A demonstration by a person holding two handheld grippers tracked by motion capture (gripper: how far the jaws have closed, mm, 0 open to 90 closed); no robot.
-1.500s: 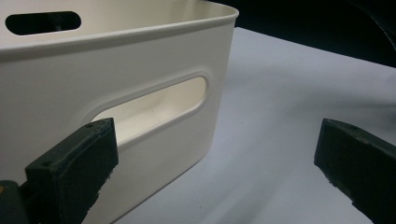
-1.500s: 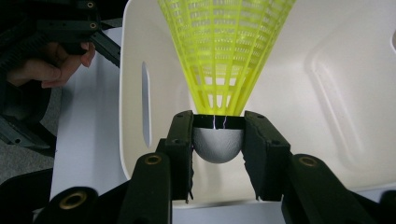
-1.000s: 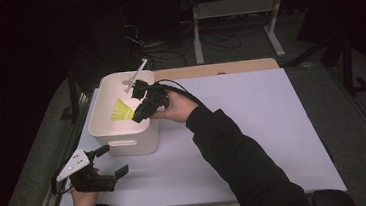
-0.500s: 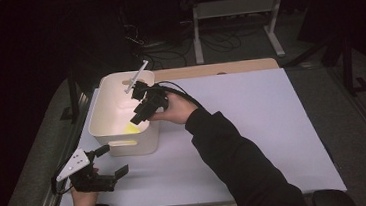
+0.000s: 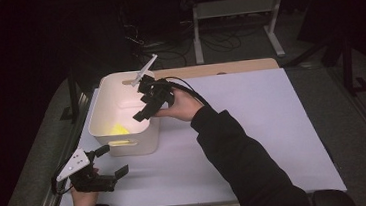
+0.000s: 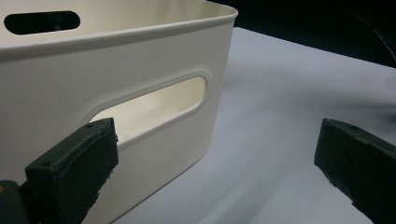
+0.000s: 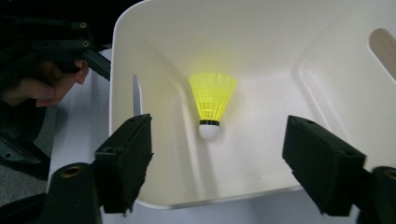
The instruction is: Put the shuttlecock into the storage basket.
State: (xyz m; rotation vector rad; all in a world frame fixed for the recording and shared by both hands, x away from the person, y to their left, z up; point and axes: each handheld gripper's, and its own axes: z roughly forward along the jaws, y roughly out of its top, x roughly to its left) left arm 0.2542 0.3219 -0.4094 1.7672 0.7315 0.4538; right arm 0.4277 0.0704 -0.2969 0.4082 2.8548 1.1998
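Yellow shuttlecock [image 7: 212, 106] lying on the floor of the white bin [image 7: 327, 70], near the wall by the left hand; long axis running along the bin floor, white cork tip toward the right tool's camera, flared skirt away from it. Free of any contact with the jaws. Right tool [image 5: 144, 109] poised over the bin opening, jaws just opened wide, spread well apart to either side of the shuttlecock with nothing pinched. Left tool [image 5: 107, 162] resting on the desk [image 5: 251, 107] just beside the bin's handle slot, jaws spread, nothing between them.
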